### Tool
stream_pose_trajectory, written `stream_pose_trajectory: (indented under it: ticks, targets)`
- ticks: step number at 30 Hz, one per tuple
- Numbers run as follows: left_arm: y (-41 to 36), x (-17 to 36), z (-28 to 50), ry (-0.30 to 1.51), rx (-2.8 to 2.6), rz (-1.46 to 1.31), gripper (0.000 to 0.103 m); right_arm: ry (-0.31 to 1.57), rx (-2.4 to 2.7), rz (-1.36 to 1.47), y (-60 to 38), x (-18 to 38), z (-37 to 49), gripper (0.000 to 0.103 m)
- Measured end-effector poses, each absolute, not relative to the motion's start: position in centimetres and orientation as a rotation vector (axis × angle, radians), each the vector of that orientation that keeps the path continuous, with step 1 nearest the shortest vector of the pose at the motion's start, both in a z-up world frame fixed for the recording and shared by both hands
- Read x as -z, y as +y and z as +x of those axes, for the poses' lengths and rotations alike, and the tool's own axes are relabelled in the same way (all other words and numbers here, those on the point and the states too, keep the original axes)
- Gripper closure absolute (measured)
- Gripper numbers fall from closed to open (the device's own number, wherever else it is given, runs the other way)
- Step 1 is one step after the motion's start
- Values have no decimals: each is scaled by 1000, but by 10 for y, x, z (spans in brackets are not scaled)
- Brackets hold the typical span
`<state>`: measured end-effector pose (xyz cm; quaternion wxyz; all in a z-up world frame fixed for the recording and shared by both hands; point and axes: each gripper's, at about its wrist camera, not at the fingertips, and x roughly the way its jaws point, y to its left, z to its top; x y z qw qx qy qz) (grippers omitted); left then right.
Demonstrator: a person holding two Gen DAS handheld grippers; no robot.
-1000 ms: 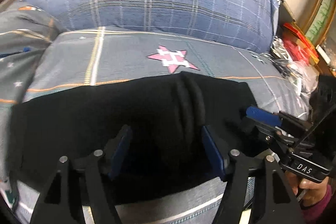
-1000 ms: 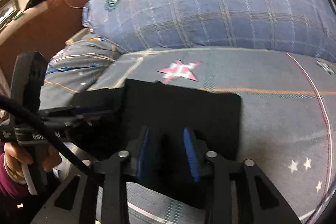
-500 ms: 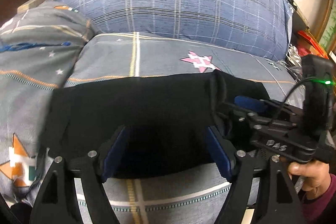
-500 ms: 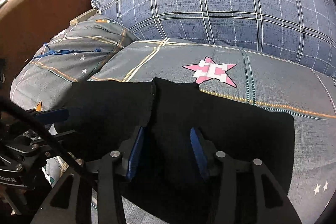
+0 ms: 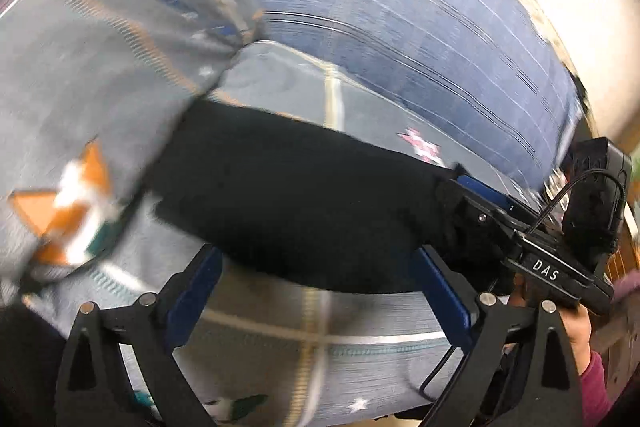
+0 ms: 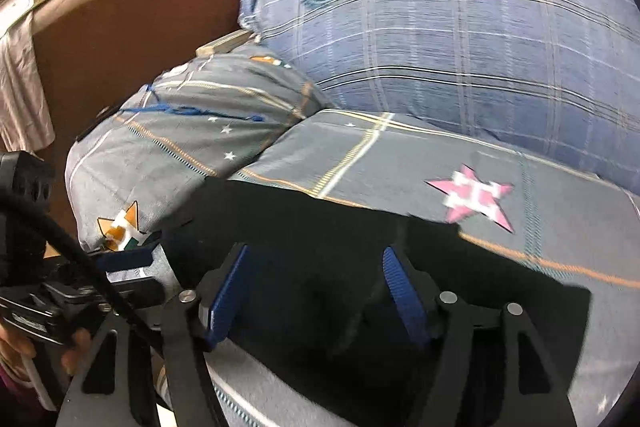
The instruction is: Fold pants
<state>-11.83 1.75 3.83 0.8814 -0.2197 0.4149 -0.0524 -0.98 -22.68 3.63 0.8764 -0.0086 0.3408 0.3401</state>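
Note:
The black pants [image 5: 300, 195] lie folded in a long flat band on the grey star-print bedsheet [image 5: 320, 347]. My left gripper [image 5: 316, 291] hovers at their near edge. Its jaws are opening wide, and the blue pads [image 5: 192, 291] touch no cloth. In the right wrist view the pants [image 6: 320, 227] spread under my right gripper [image 6: 316, 295]. Its jaws are opening too; black cloth lies between the blue pads [image 6: 404, 295], which do not press on it. The right gripper [image 5: 476, 187] shows over the pants' right end, and the left gripper [image 6: 124, 261] at their left end.
A big blue plaid pillow [image 6: 460, 47] fills the back. A grey pillow [image 6: 192, 131] bulges at the left of the pants, with a brown headboard [image 6: 120, 39] behind it. A hand [image 5: 576, 331] in a magenta sleeve holds the right gripper's handle.
Both grippers have opened wider. The upright fold of cloth between the left jaws is gone and the pants lie flat. The left gripper has slid left along the pants; the two have drawn apart.

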Motion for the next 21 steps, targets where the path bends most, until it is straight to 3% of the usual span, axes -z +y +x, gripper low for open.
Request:
stream_pose_trajectory:
  ticks: [21]
  targets:
    - [55,1,-108,907,0,-597,7,776,-868,-206,-132,-19,48,22]
